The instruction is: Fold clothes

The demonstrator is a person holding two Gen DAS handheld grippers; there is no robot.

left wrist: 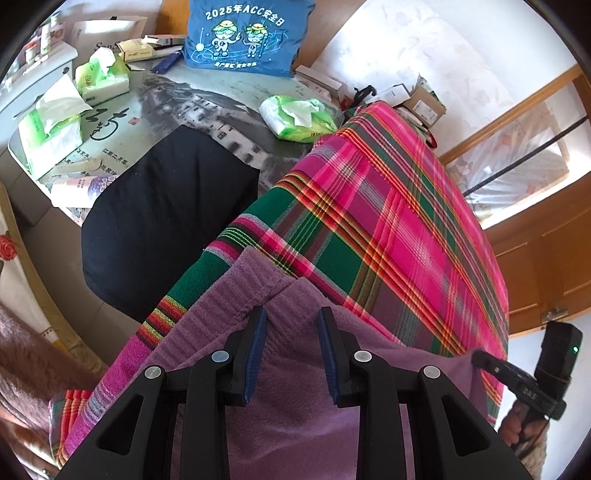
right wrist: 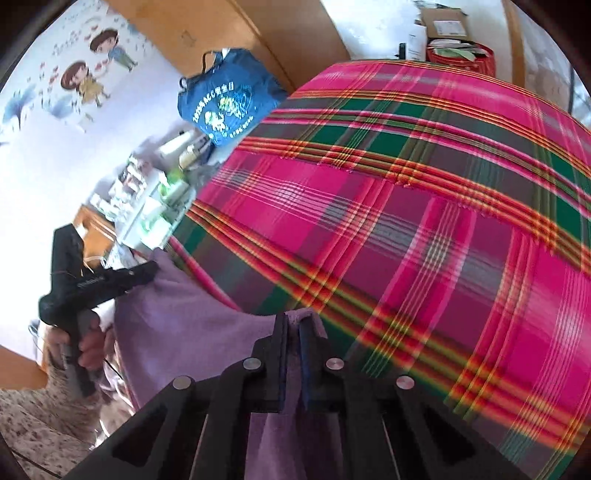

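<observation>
A purple fleece garment lies at the near edge of a pink and green plaid cloth. My left gripper is shut on a bunched fold of its upper edge, which fills the gap between the blue pads. My right gripper is shut on another part of the same edge, with a thin fold pinched between nearly touching pads. The purple garment hangs stretched between the two grippers. The left gripper shows at the left of the right wrist view, and the right gripper shows at the right edge of the left wrist view.
A folded black garment lies on the printed table to the left of the plaid cloth. Tissue packs and small boxes crowd the table's far side, beside a blue bag. Cardboard boxes stand beyond the plaid cloth.
</observation>
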